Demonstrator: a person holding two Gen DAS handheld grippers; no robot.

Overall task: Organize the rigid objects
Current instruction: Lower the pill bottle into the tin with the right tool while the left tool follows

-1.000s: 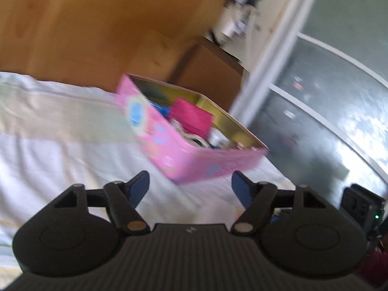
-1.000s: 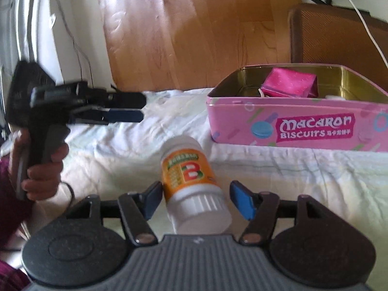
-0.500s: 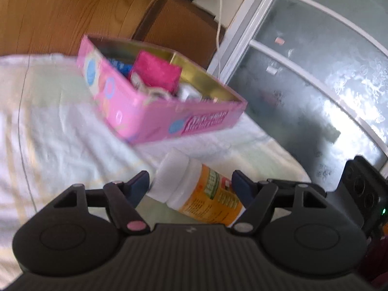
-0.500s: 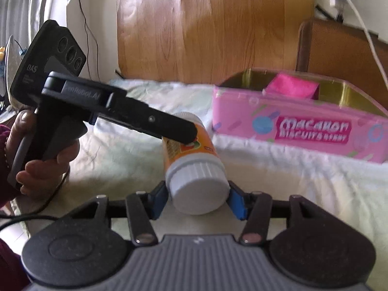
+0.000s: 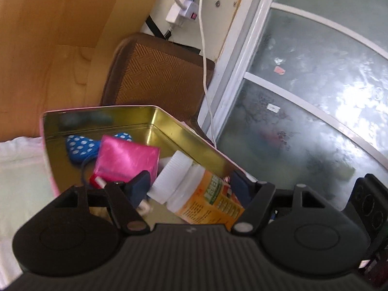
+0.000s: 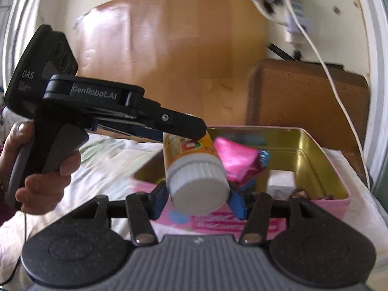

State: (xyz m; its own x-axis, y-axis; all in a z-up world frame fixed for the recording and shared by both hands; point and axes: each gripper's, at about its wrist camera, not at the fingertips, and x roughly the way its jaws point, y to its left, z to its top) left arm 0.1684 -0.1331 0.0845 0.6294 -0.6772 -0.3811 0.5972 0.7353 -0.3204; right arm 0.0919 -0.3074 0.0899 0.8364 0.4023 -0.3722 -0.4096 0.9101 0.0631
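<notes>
My right gripper [image 6: 197,200] is shut on the white cap of an orange-labelled white pill bottle [image 6: 194,167] and holds it over the near edge of the pink biscuit tin [image 6: 339,194]. In the left wrist view the same bottle [image 5: 201,191] lies between my left gripper's [image 5: 191,185] open fingers, above the tin [image 5: 169,118]. From the right wrist view the left gripper [image 6: 189,127] rests across the top of the bottle. Inside the tin lie a pink box [image 5: 126,160], a blue dotted item [image 5: 80,148] and a white block [image 6: 281,181].
The tin stands on a pale bedsheet [image 6: 104,160]. Behind it are a brown woven cushion [image 5: 160,77], a wooden headboard [image 6: 181,55], a power strip with white cables [image 5: 191,2] and a frosted glass window [image 5: 315,97].
My right gripper lifted the bottle off the sheet and carried it forward over the tin. The left gripper moved along with it, staying around the bottle.
</notes>
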